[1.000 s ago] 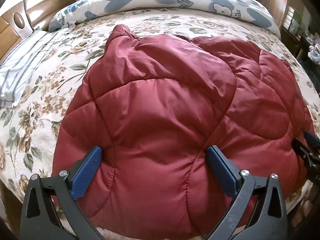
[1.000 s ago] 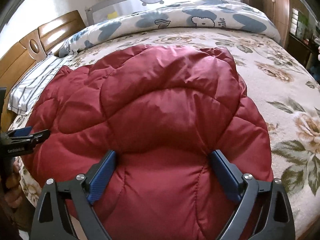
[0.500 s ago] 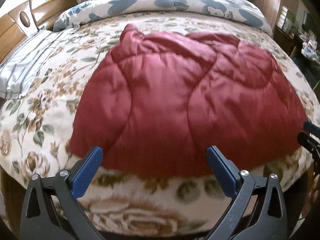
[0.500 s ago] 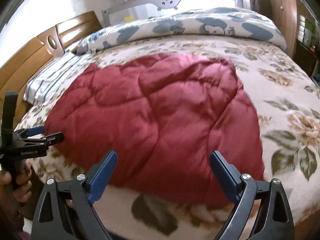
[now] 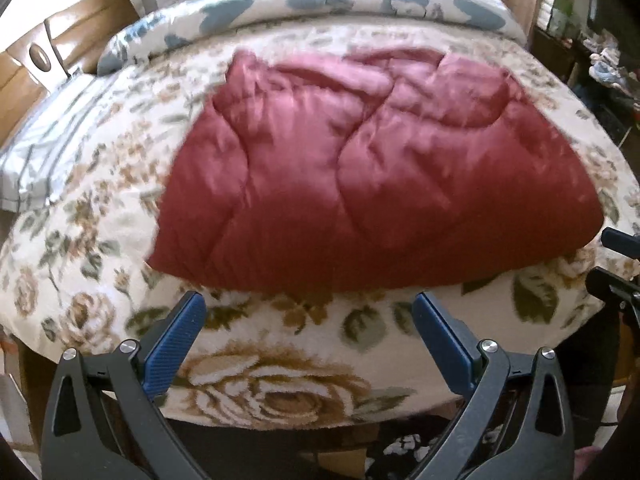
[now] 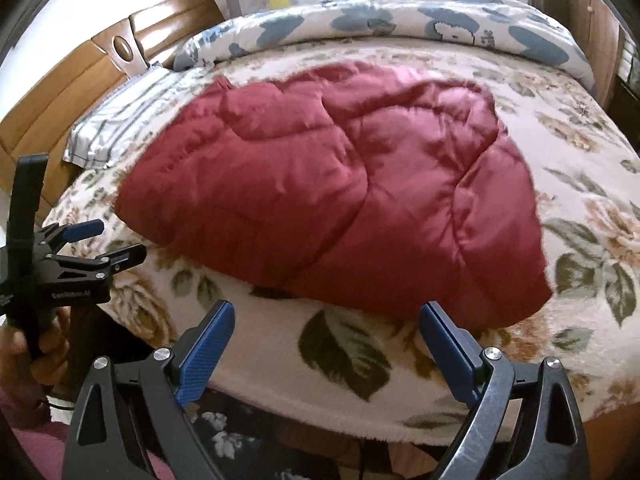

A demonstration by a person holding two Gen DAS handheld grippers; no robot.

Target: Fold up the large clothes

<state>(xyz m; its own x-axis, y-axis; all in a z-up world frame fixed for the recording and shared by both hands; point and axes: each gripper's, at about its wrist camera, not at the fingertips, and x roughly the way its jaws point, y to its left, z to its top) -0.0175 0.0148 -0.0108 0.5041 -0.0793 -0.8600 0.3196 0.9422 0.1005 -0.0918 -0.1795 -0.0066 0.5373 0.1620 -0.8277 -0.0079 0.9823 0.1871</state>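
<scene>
One marking can be read: small pale lettering that looks like "GenRobot.AI", printed along the side of the black body of the left gripper (image 6: pixel 86 246), behind its blue-padded fingers, in the right wrist view. The blue-and-white cartoon-print duvet (image 6: pixel 400 24) carries lettering too blurred to make out.

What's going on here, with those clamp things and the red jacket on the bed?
A person holds a two-finger gripper in each hand and is folding large clothes. The red jacket lies in a puffy bundle on the floral blanket. The left gripper and the right gripper are both open and empty, hanging over the near edge of the bed, short of the jacket and touching nothing.
</scene>
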